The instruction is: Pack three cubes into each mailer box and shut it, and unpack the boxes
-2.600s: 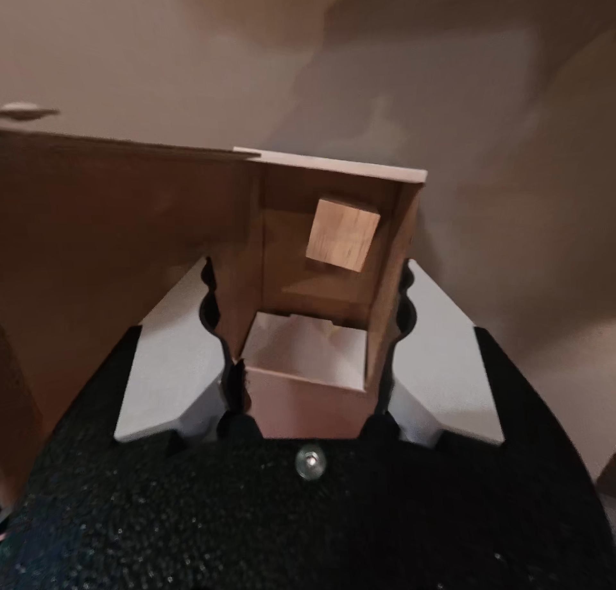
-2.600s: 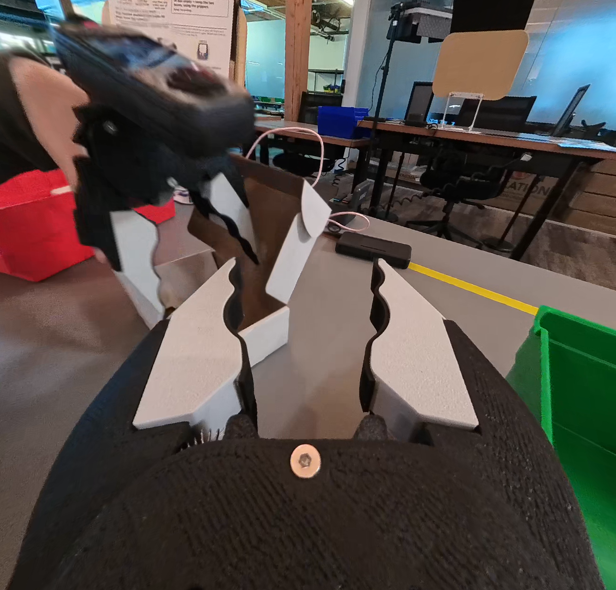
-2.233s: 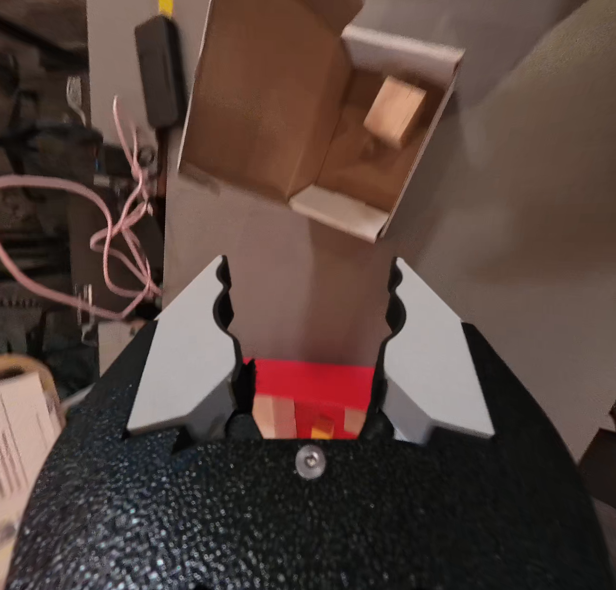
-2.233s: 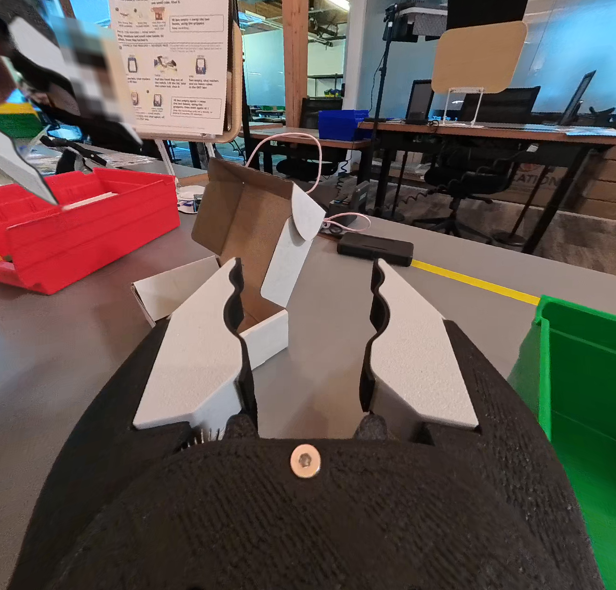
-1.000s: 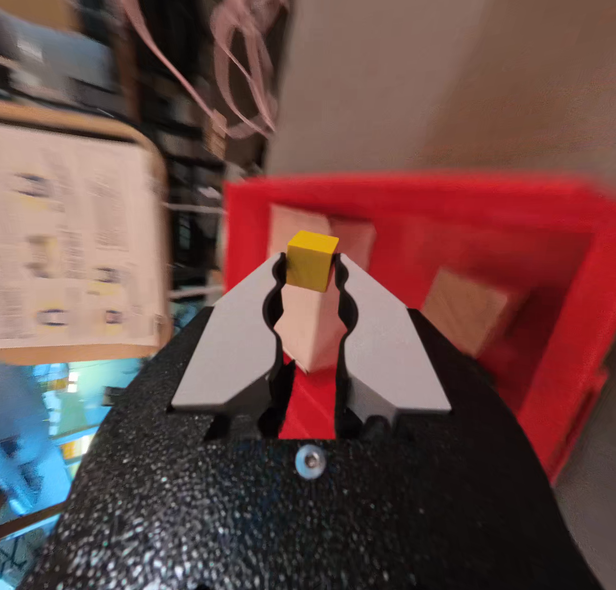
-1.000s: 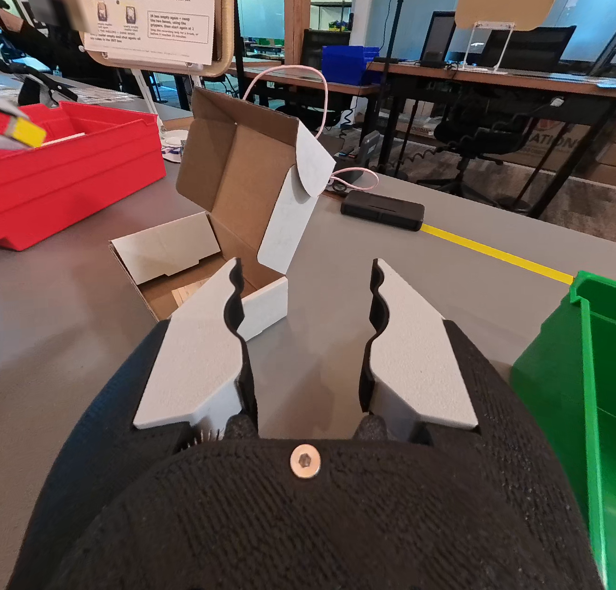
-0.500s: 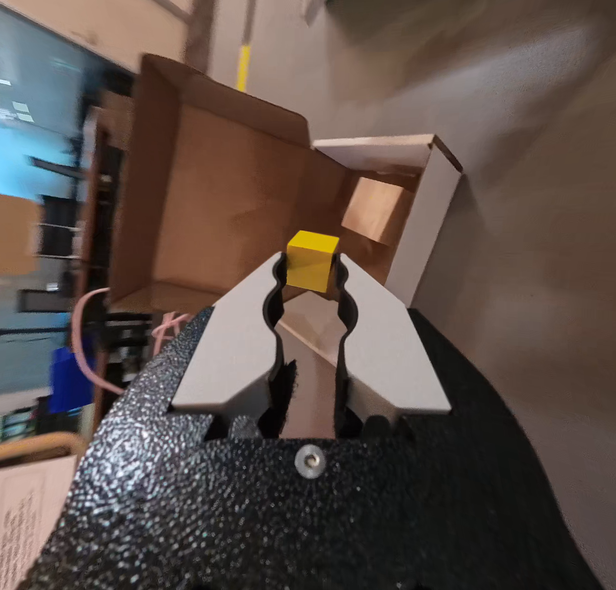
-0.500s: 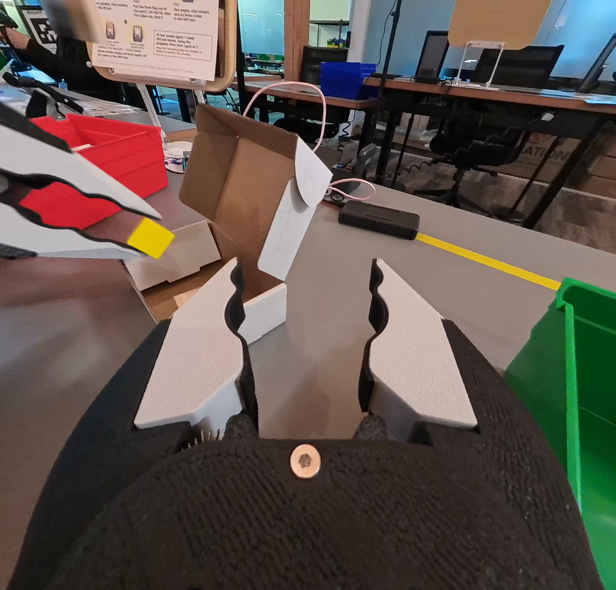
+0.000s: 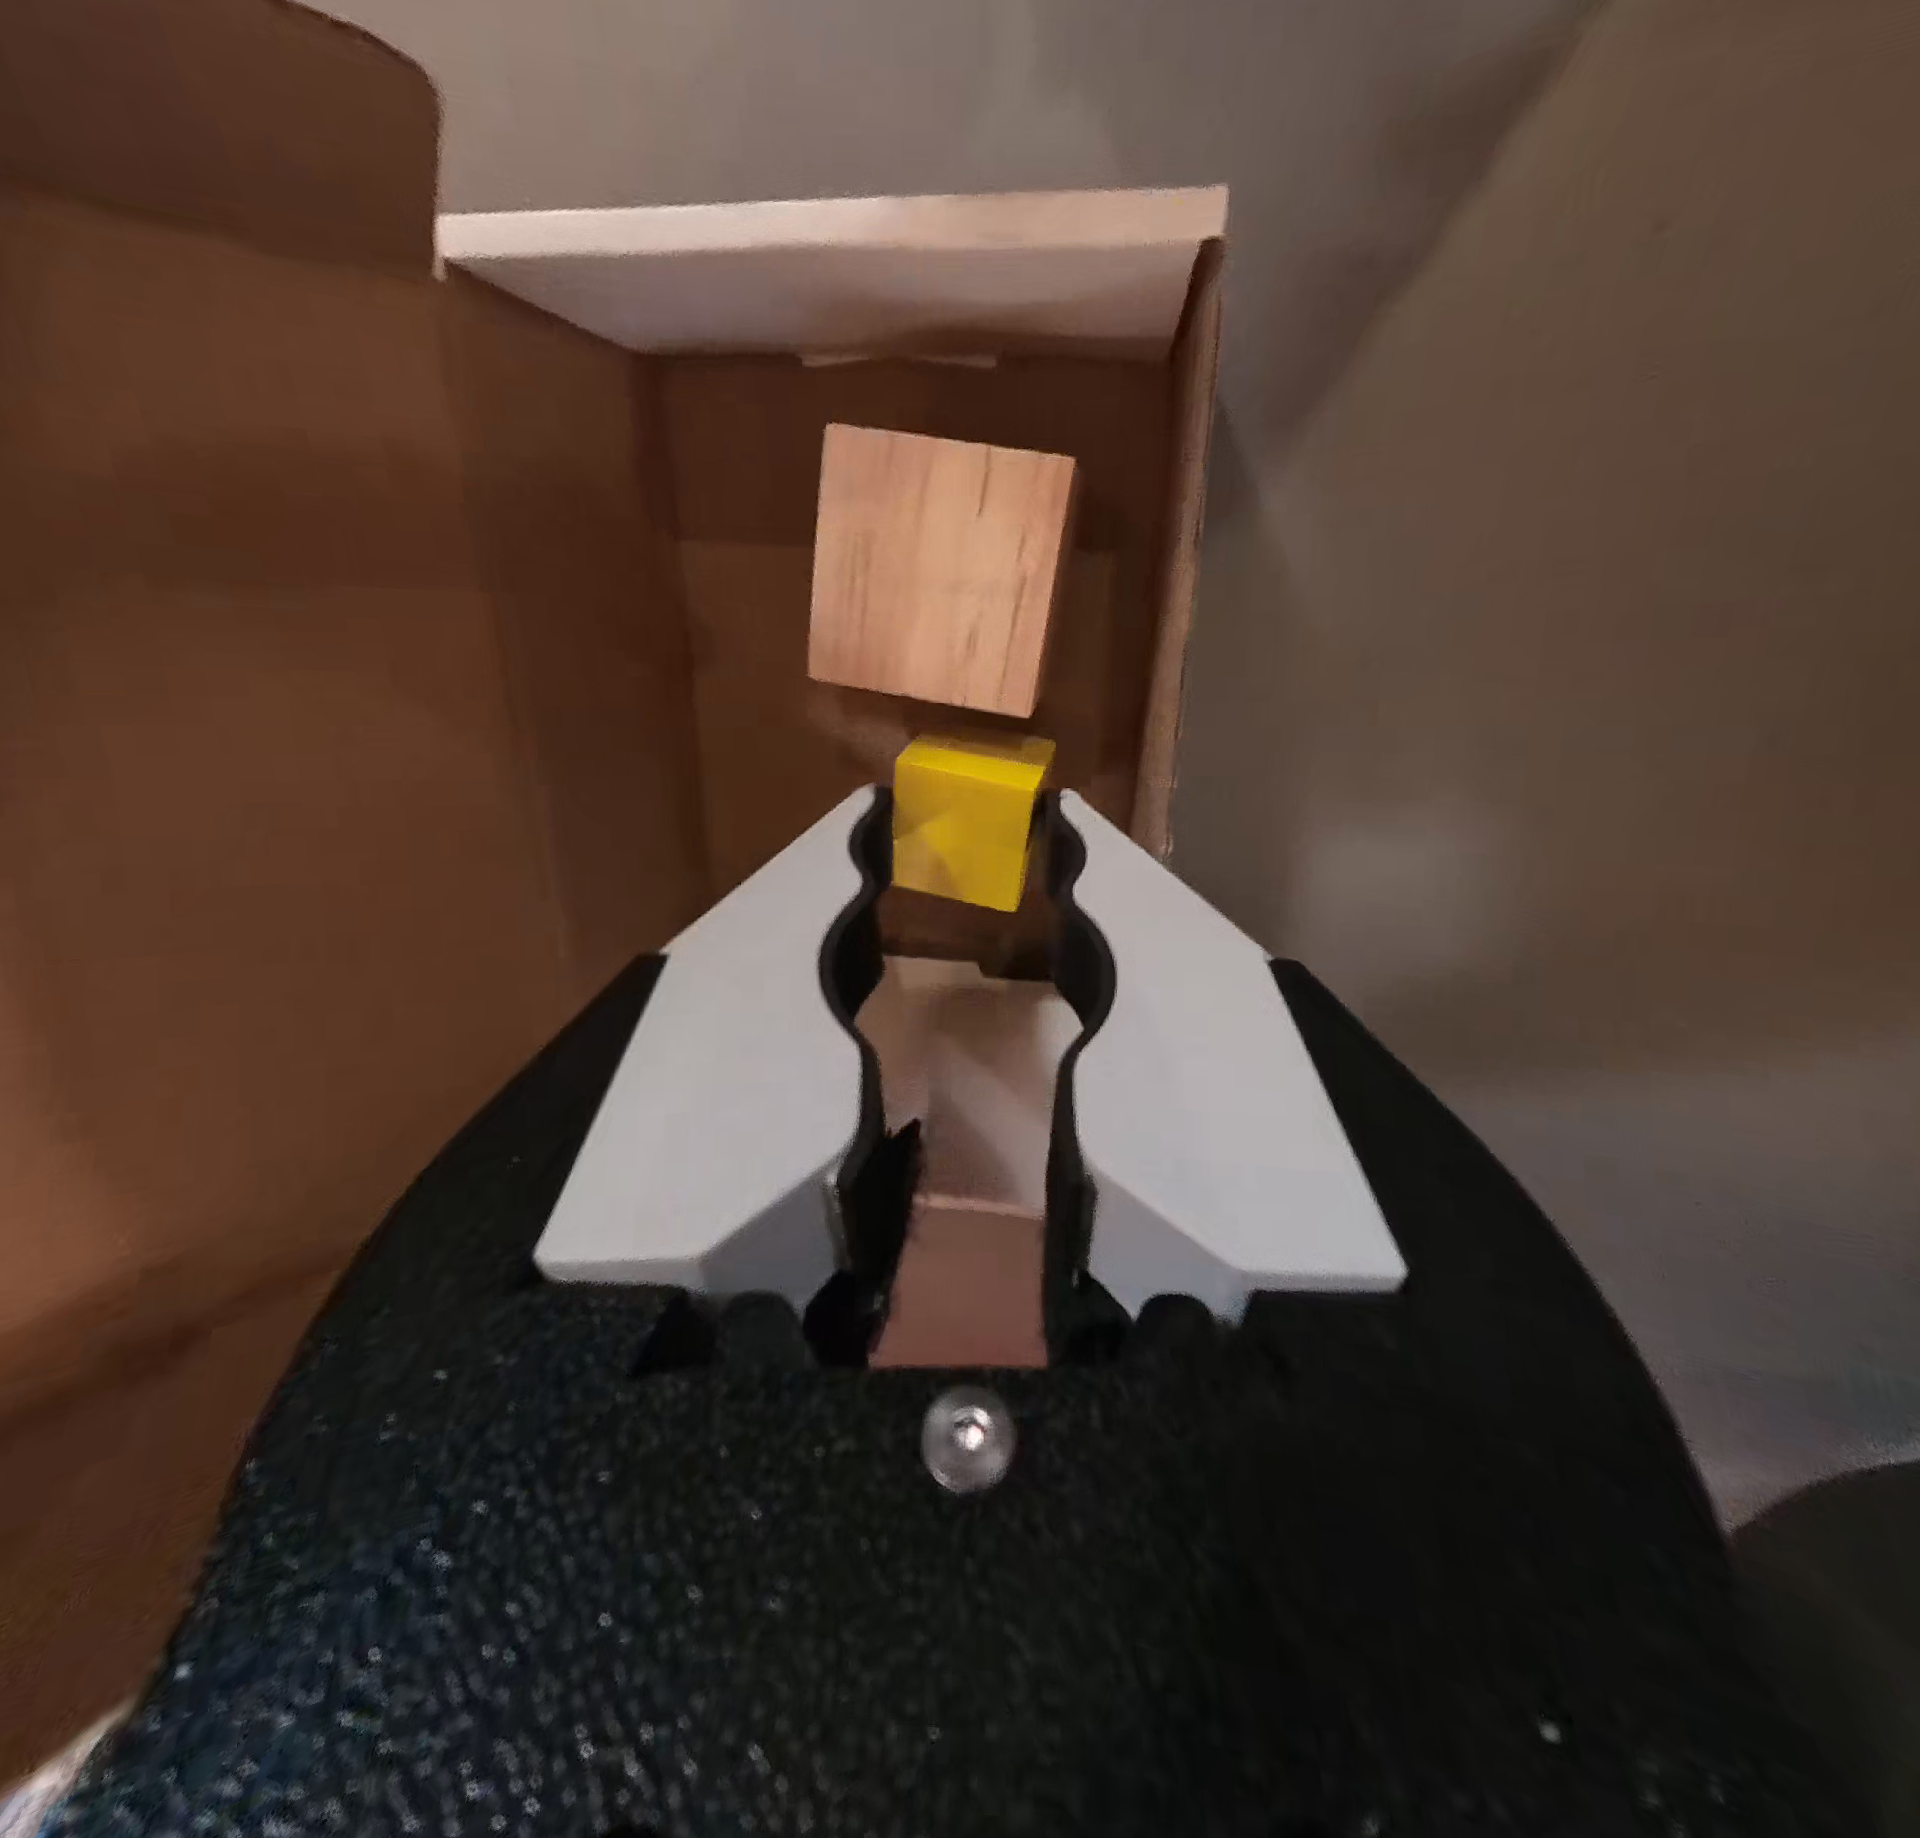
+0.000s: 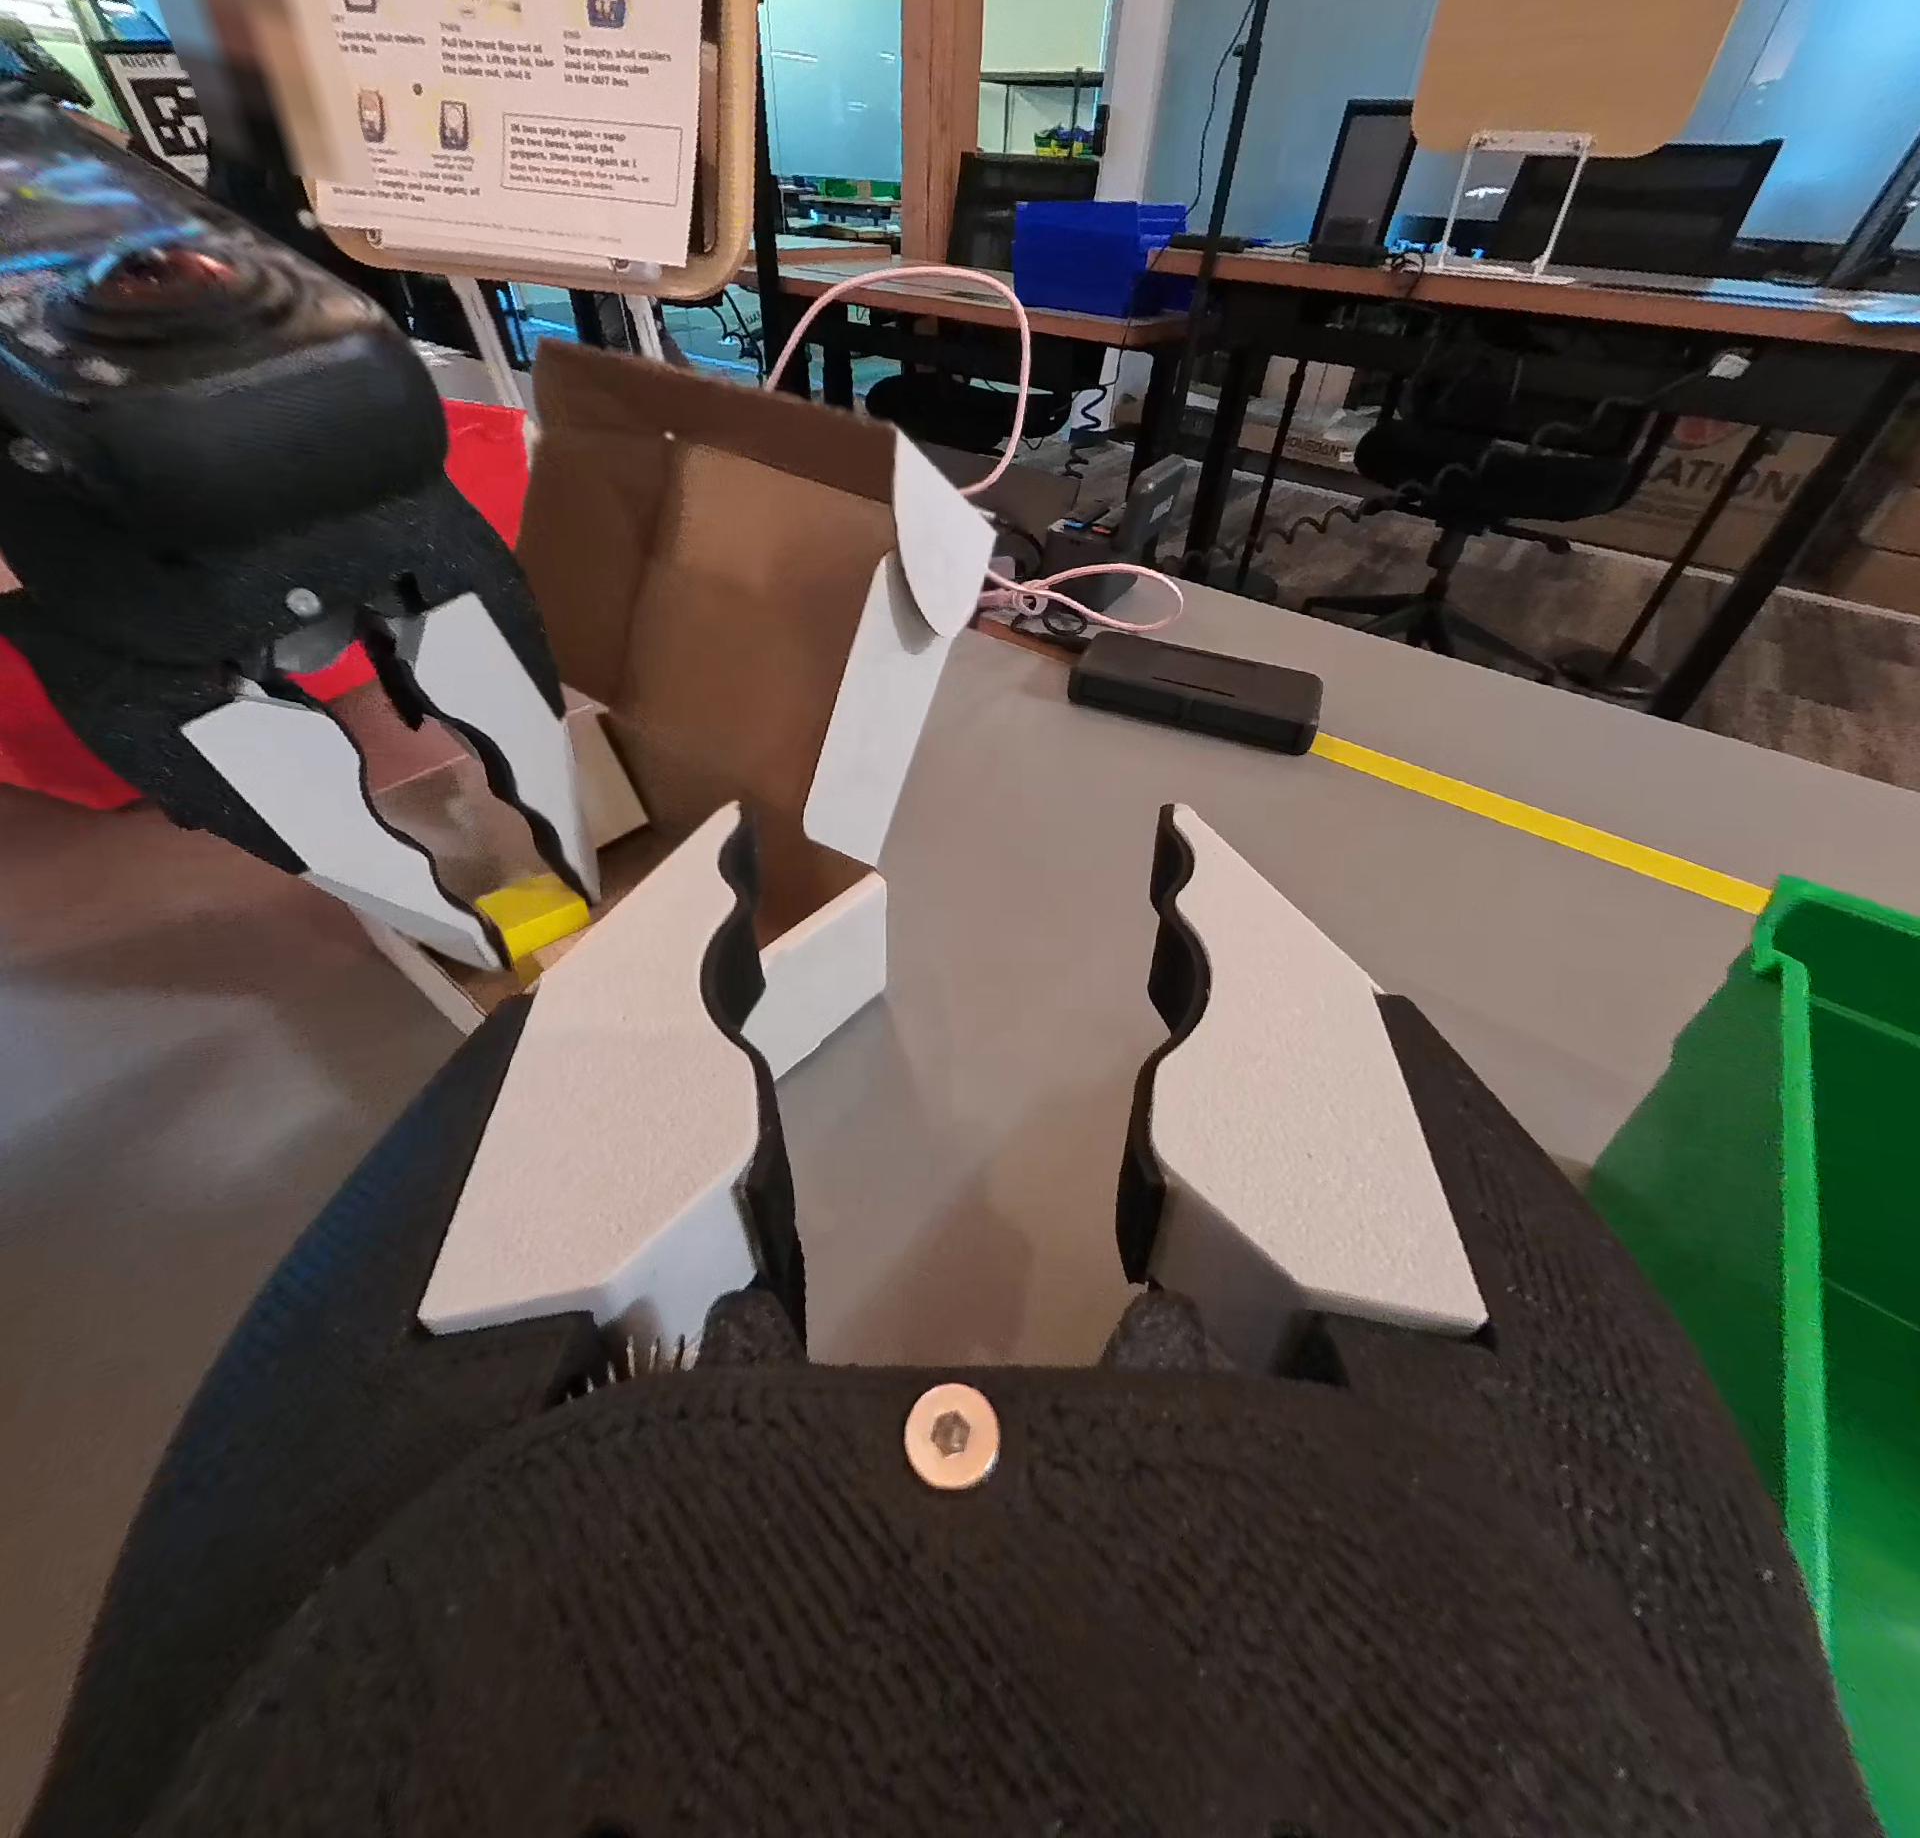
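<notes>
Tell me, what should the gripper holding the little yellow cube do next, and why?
Probably open its fingers. The left gripper already holds the yellow cube low inside the open mailer box, just short of the wooden cube, so letting go should drop it in.

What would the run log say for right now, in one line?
left hand-held gripper: shut on yellow cube, inside open mailer box | wooden cube: already in box | right hand-held gripper: open, empty
</notes>
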`<state>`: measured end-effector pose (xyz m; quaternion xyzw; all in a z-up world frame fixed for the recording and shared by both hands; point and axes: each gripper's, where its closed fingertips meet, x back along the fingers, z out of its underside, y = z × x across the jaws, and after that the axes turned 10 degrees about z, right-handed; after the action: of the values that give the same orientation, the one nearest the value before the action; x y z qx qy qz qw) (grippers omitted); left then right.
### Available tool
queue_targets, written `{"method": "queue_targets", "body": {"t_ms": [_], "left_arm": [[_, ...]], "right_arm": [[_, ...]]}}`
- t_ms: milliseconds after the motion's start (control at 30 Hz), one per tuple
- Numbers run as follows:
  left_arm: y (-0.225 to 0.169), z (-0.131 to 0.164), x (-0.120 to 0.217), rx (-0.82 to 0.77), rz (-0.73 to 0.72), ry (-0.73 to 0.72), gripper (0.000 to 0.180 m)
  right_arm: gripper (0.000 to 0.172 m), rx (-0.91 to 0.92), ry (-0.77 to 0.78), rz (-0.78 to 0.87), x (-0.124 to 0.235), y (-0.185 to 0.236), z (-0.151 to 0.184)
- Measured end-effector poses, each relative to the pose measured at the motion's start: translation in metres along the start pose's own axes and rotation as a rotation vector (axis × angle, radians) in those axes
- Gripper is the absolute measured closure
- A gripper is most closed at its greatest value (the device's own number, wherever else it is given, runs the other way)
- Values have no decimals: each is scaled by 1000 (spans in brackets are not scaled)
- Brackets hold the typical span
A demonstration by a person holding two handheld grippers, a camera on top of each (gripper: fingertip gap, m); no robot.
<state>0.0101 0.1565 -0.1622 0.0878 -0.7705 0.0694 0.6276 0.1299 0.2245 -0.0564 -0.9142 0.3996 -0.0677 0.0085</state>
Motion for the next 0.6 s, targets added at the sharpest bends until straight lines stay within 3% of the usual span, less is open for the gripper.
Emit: {"method": "queue_targets", "body": {"t_ms": [33, 167, 467, 600], "left_arm": [[0, -1, -3, -4, 8, 7, 154], [-5, -8, -12, -21, 36, 12, 154], [5, -16, -15, 1, -41, -17, 154], [8, -15, -12, 31, -63, -19, 133]], "right_arm": [[97, 0, 1, -1, 0, 0, 0], [97, 0, 3, -4, 0, 1, 0], [97, -3, 3, -12, 0, 2, 0], [97, -5, 2, -14, 0, 2, -1]]}}
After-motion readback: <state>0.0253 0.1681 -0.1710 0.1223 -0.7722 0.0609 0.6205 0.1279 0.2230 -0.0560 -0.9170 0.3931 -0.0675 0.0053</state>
